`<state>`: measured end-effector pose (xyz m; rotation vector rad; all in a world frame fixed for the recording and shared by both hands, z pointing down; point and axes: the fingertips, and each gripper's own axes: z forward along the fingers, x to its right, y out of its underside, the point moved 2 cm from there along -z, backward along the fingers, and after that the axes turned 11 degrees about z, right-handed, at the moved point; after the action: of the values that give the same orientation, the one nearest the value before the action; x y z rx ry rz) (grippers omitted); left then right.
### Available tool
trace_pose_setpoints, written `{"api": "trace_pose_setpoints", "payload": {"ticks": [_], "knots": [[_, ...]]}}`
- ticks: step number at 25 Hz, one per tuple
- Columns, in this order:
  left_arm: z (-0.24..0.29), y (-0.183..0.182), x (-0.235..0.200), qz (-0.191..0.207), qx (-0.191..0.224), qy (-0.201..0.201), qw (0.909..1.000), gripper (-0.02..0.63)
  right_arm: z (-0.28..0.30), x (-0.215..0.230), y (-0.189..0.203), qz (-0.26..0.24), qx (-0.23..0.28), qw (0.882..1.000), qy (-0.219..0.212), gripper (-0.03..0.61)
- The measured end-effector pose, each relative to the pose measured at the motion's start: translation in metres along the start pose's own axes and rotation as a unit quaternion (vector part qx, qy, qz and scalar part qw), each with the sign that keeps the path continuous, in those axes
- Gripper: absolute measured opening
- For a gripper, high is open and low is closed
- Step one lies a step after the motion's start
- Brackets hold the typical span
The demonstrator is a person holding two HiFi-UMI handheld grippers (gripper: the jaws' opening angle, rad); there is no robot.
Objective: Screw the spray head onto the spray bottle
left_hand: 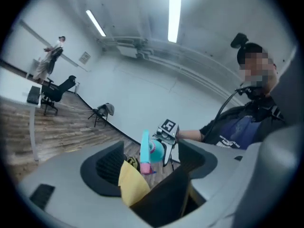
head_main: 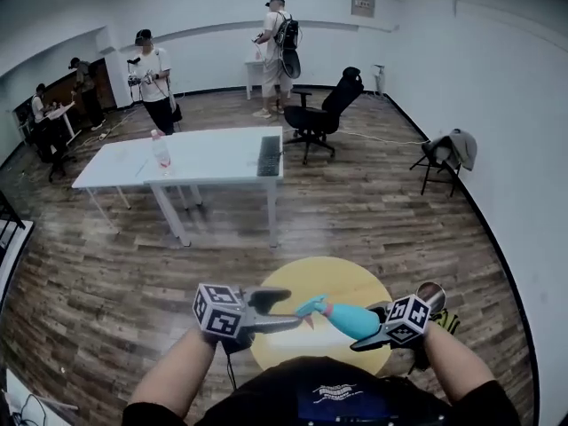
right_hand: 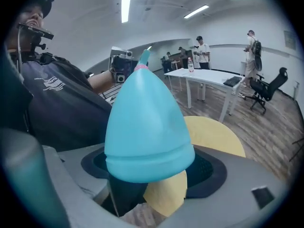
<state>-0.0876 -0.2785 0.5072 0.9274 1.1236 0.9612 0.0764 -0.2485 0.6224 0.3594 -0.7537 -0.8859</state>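
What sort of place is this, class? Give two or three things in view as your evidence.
Most likely a sparsely furnished office or lab room: long white tables, a black office chair on a wood-plank floor, and other people standing about with equipment.

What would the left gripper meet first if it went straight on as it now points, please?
Likely the spray head on the spray bottle that the right gripper holds; depth is unclear.

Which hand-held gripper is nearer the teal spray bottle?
Right. The right hand-held gripper grips the spray bottle at its base; the left hand-held gripper hangs open just off its other end.
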Motion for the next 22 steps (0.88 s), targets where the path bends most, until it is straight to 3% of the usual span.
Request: {"api": "trace_pose_setpoints", "payload": {"ticks": [4,6,10,14,16,18,19,22], "knots": [[0.061,0.008,0.028,0.078,-0.102,0.027,0.9914,0.383,-0.013,-0.013,-0.001,-0.054,-0.028,0.998,-0.007,0.457],[0.077,0.015,0.036,0.107,-0.105,0.028,0.9883,0.186,-0.016,-0.017,0.002,-0.068,-0.033,0.997,-0.022,0.456],[0.086,0.011,0.049,0.153,-0.093,0.022,0.9836,0.172,-0.027,-0.024,0.013,-0.052,-0.028,0.995,-0.081,0.454],[0.09,0.011,0.056,0.231,-0.135,0.014,0.9633,0.173,-0.028,-0.031,0.02,-0.05,-0.05,0.991,-0.118,0.442],[0.091,0.014,0.057,0.252,-0.155,0.014,0.9552,0.175,-0.024,-0.033,0.023,-0.046,-0.062,0.988,-0.135,0.44],[0.091,0.016,0.057,0.242,-0.156,0.013,0.9575,0.176,-0.022,-0.032,0.025,-0.045,-0.069,0.987,-0.139,0.44],[0.09,0.017,0.054,0.219,-0.147,0.011,0.9646,0.176,-0.02,-0.029,0.024,-0.052,-0.071,0.988,-0.127,0.44],[0.078,0.017,0.033,0.08,-0.064,-0.012,0.9946,0.163,-0.013,-0.007,0.002,-0.09,-0.026,0.995,-0.033,0.463]]}}
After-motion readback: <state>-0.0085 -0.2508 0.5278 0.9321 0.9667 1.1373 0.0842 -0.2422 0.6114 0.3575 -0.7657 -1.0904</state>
